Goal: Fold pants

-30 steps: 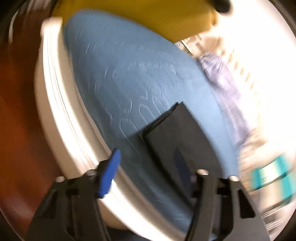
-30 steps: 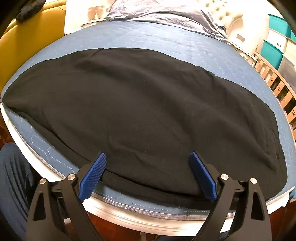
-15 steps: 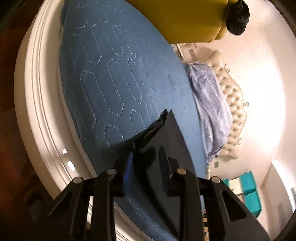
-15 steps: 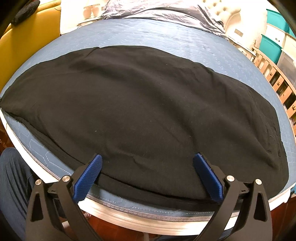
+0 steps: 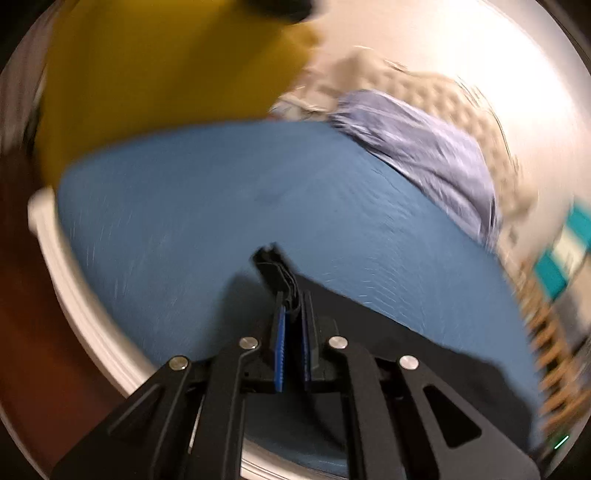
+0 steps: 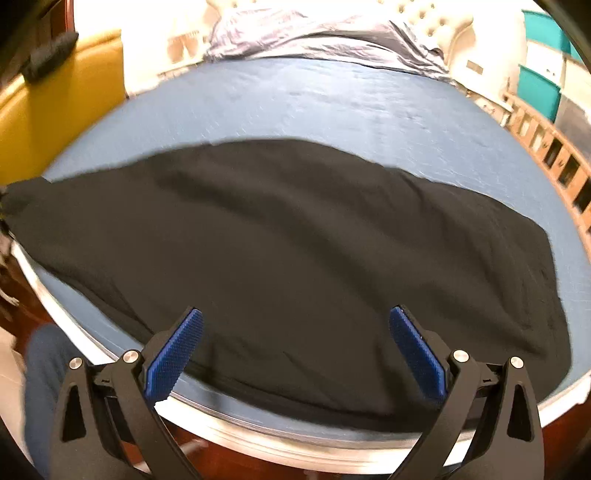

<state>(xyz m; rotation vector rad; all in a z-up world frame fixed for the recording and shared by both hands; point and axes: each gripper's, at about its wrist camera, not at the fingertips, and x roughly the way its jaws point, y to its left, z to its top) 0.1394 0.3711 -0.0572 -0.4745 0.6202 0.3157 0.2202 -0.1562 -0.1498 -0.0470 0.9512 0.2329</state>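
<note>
The black pants (image 6: 295, 240) lie spread flat across the blue quilted mattress cover (image 6: 332, 103) of a bed, near its white front edge. The left tongs (image 5: 291, 314) are clamped on a bunched corner of the pants, their blue pads (image 5: 280, 347) pressed close with fabric between. The right tongs (image 6: 295, 332) stand wide apart above the near hem, gripping nothing. A lavender blanket (image 6: 314, 33) lies crumpled at the far end, and a yellow sofa (image 6: 55, 99) stands beside the bed.
</note>
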